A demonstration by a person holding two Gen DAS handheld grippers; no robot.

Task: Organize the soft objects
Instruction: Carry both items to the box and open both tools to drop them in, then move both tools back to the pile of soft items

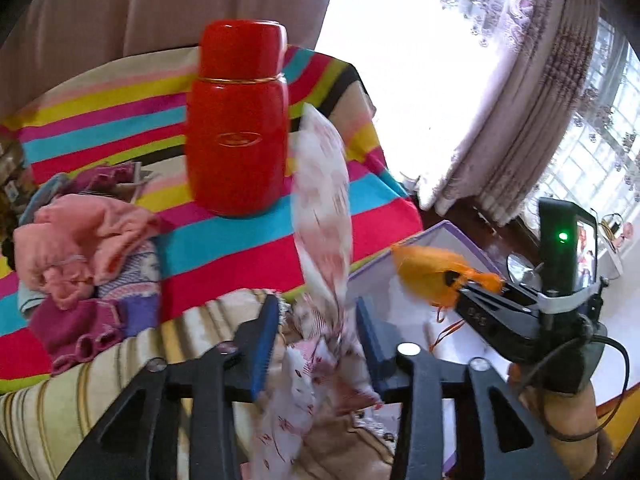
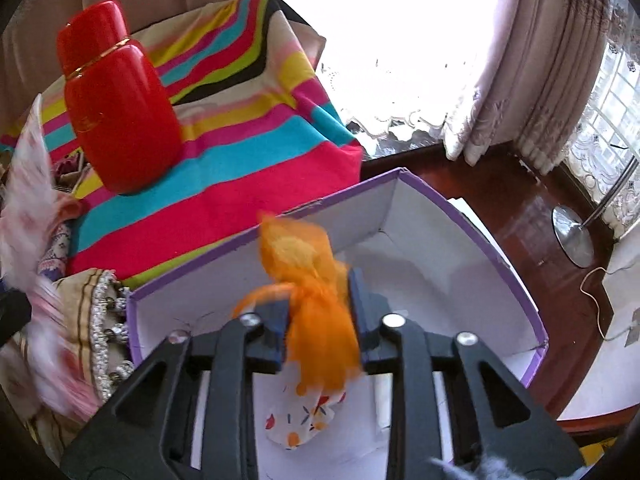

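Orange gauze pouch [image 2: 320,312] hangs between the right gripper [image 2: 318,320]'s spread jaws over the purple-edged box [image 2: 472,216]; let it drop clear inside. The left gripper [image 1: 316,344], jaws also apart, has a floral cloth [image 1: 322,208] between them beside the box; carry it over first.

Upper left of my left view, a glossy red flask [image 1: 239,120] stands upright on the striped cloth [image 1: 224,236], a thin gold band between its cap and body. I see that cloth running in bands of pink, turquoise and yellow over the surface. At the right edge hang patterned curtains [image 1: 532,92] against a bright window [image 2: 384,32]. Lower right in my right view, dark red polished floor [image 2: 516,200] carries a round metal stand base [image 2: 573,236], with a thin cord [image 2: 596,300] trailing beside it.
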